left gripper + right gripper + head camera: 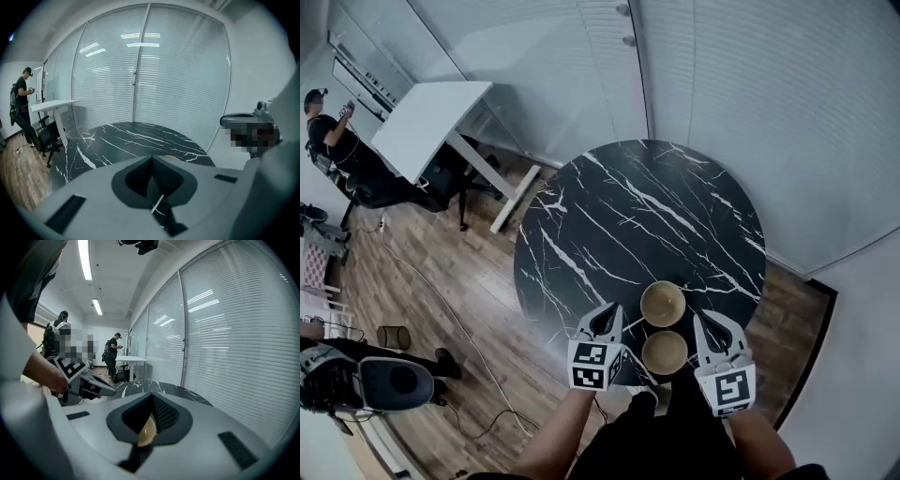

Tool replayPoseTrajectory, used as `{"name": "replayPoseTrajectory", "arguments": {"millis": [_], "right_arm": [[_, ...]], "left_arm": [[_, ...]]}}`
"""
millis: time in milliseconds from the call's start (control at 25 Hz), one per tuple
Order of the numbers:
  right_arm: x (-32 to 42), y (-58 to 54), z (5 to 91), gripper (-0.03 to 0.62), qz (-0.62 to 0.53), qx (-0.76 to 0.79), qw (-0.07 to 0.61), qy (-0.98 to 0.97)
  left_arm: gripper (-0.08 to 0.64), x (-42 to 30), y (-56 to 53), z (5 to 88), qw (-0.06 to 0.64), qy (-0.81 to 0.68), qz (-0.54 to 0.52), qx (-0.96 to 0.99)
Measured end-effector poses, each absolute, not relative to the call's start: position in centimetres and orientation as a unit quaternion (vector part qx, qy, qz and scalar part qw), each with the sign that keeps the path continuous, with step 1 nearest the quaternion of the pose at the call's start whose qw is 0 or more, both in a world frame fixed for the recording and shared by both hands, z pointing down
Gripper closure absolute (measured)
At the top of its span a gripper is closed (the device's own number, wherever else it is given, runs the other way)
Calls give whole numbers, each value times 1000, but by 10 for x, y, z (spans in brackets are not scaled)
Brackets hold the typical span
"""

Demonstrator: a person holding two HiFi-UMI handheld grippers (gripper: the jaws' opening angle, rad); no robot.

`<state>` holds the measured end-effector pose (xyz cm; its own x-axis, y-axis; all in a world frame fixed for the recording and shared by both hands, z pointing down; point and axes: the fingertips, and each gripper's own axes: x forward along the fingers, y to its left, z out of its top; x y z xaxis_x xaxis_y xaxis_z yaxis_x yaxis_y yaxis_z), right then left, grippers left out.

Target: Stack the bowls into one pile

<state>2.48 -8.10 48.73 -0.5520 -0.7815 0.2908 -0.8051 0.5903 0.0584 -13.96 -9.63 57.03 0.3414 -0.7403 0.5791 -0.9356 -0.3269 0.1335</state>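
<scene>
- Glass walls hung with pale slatted blinds (769, 112) are seen on the far and right sides of the room. A wood-plank floor (422, 291) strewn with cables lies to the left.
- A white desk (427, 122) stands at the far left, with a person in dark clothes (328, 131) beside it.
- The work surface is a round black marble bench with white veins (628, 216). It is bare except at its near edge.
- Two tan round bowls are set there, both upright and open side up. The far bowl (663, 303) and the near bowl (665, 352) lie in a line running near to far. They are just beside each other, and whether the rims touch cannot be told.
- Both bowls sit between the two grippers. The left gripper (607, 319) lies to their left, its tip nearest the gap between them.
- The right gripper (709, 328) lies just right of the near bowl, whose tan side (146, 431) shows below the tips in the right gripper view.
- In the left gripper view the left gripper (151, 158) is closed to a point with nothing held.
- The right gripper (152, 397) is likewise seen with its tips together, and no bowl is judged to be pinched.
- No stacking has been done yet. It is judged that a gripper must be opened before either rim can be taken, and the right one is slightly better placed for the near bowl.
</scene>
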Motion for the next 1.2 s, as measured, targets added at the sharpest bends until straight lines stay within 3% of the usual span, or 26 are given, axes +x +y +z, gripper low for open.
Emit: {"name": "replayPoseTrajectory", "arguments": {"millis": [1040, 1200], "right_arm": [[14, -40, 472, 583, 36, 477, 150, -865], [18, -45, 476, 583, 37, 469, 148, -870]], "left_arm": [[545, -106, -1, 606, 281, -463, 241, 805], [514, -101, 2, 621, 292, -466, 249, 797]]}}
